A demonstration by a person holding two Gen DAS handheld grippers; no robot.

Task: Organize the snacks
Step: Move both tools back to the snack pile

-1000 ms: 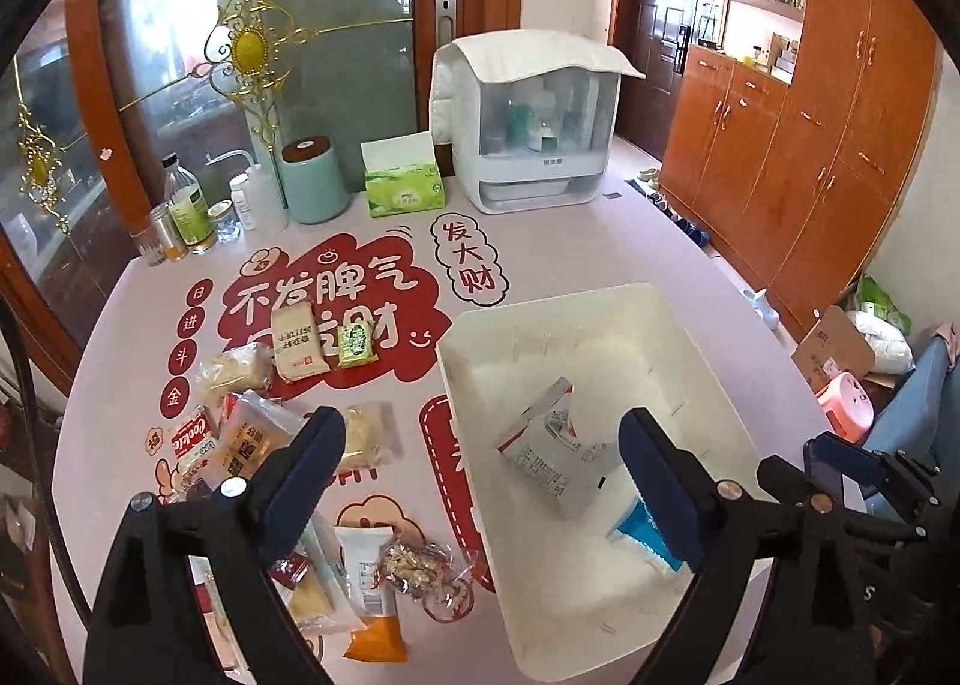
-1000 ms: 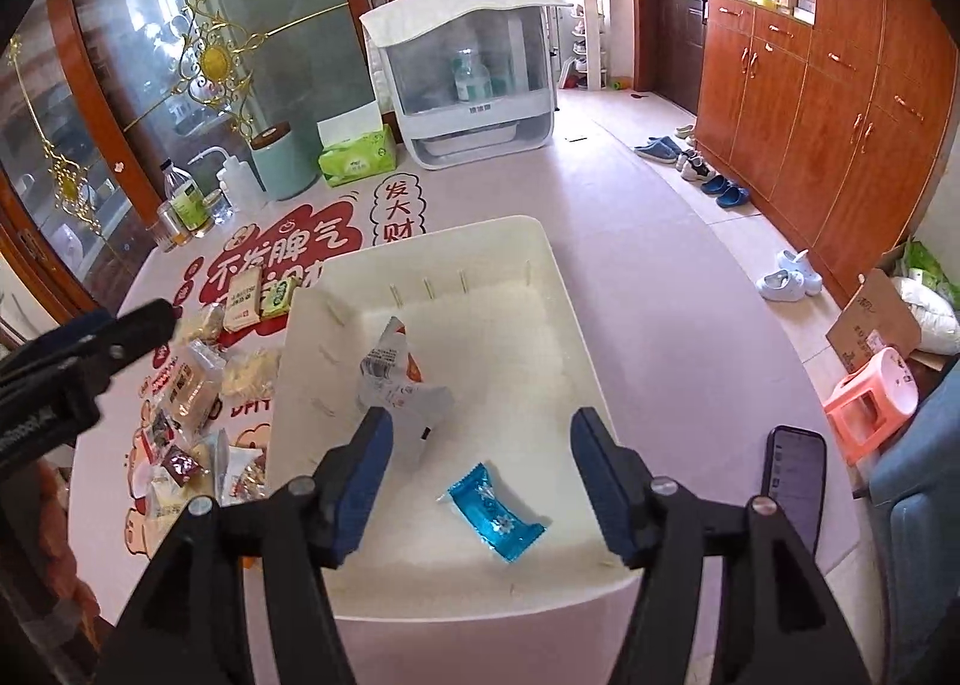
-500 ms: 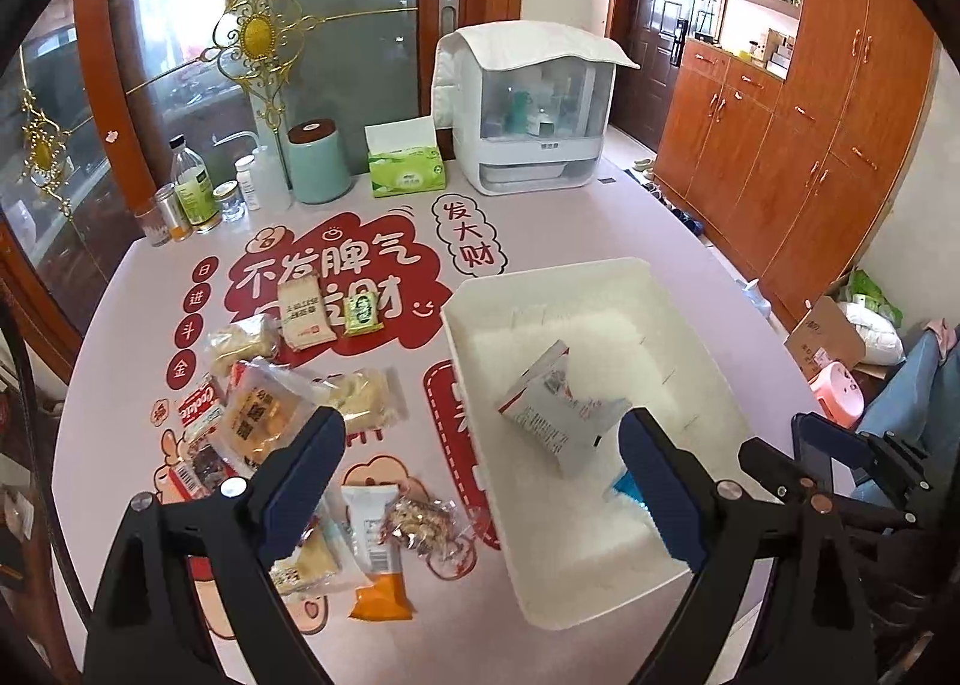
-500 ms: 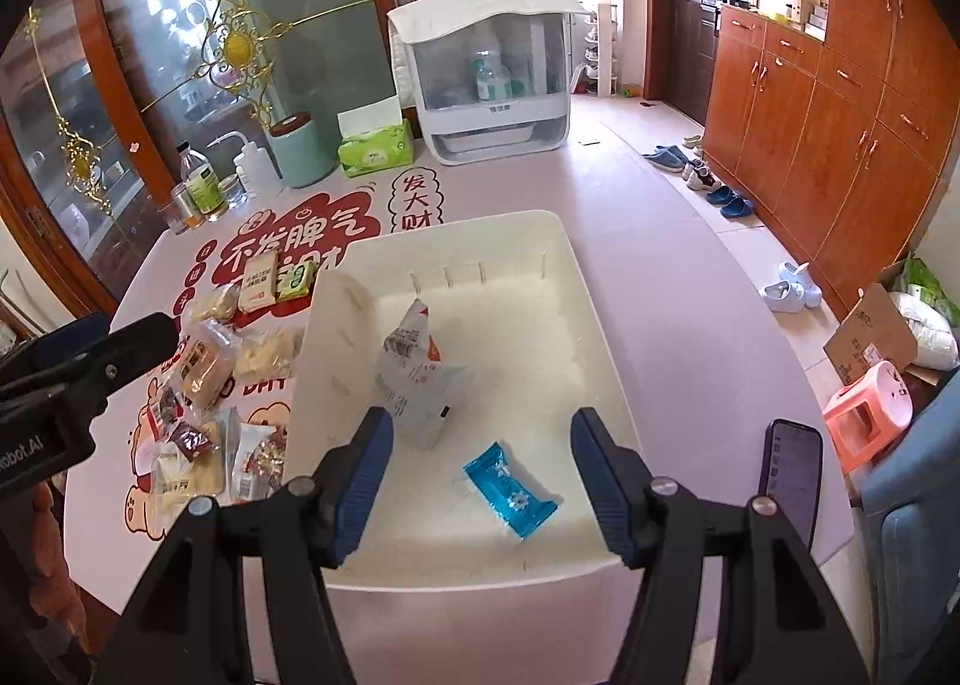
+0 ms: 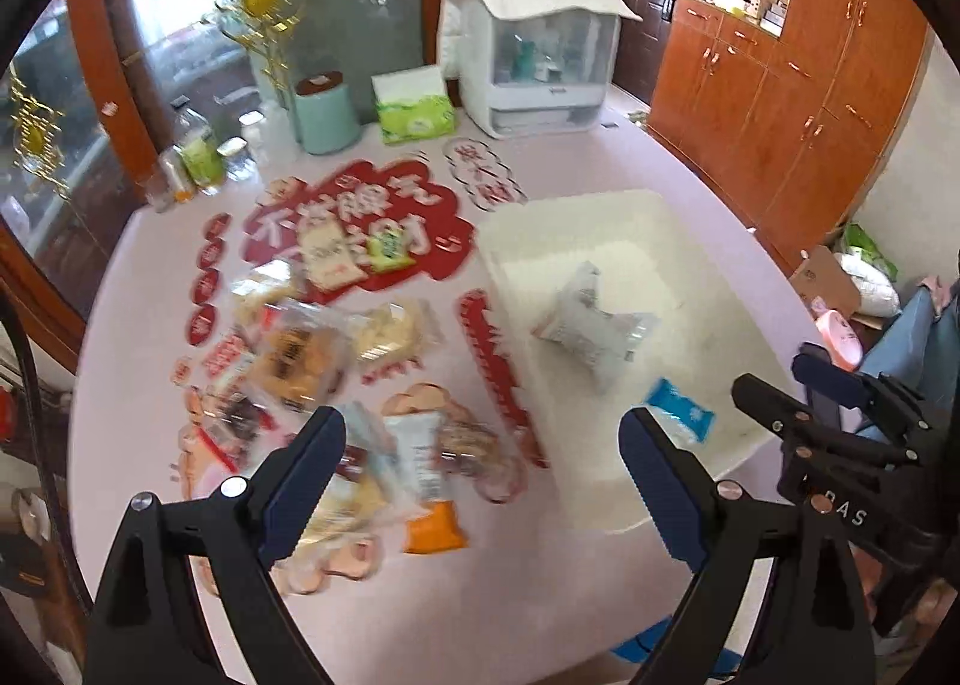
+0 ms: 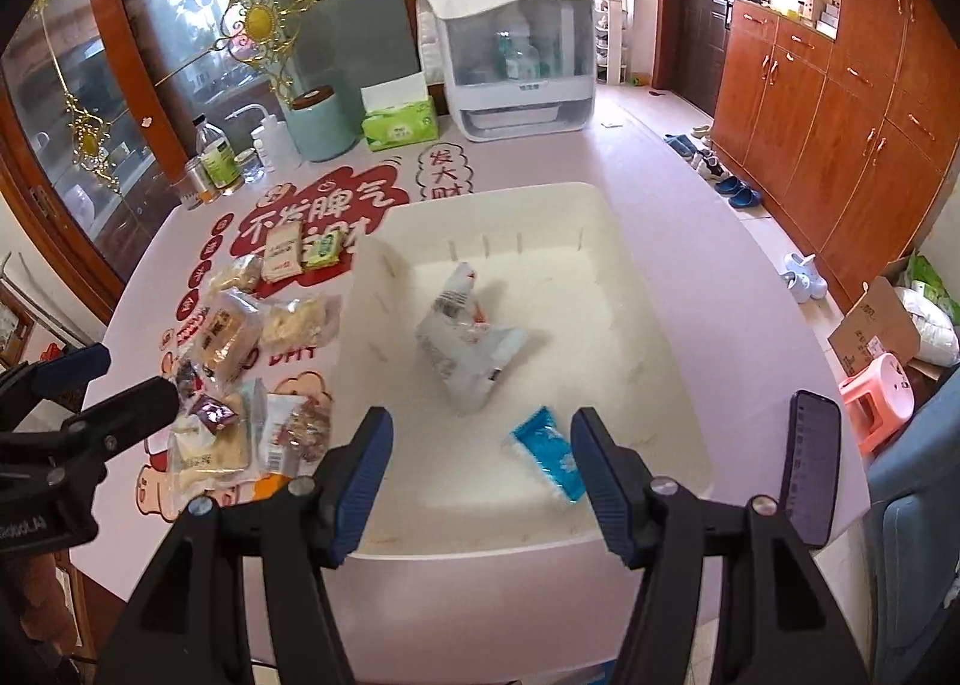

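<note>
A white plastic bin (image 6: 600, 217) (image 5: 606, 211) sits on the pink table. Inside it lie a grey-white snack bag (image 6: 468, 343) (image 5: 591, 328) and a small blue packet (image 6: 549, 454) (image 5: 681, 415). Several loose snack packs (image 5: 312, 361) (image 6: 234, 337) are spread on the table left of the bin, one with an orange end (image 5: 435, 529). My left gripper (image 5: 480, 445) hangs open above the near snacks, holding nothing. Over the bin's near edge my right gripper (image 6: 480, 433) is open and empty. The left gripper also shows at the left edge of the right wrist view.
At the table's far side stand a white cabinet-like appliance (image 6: 510, 55), a green tissue box (image 6: 399, 124), a teal canister (image 6: 318, 124) and bottles (image 6: 219, 157). A phone (image 6: 813, 469) lies right of the bin. Wooden cupboards (image 6: 840, 85) line the right wall.
Both grippers have drawn back toward the near edge of the table, so the bin and snacks look farther away. Neither gripper's jaws changed; nothing was picked up.
</note>
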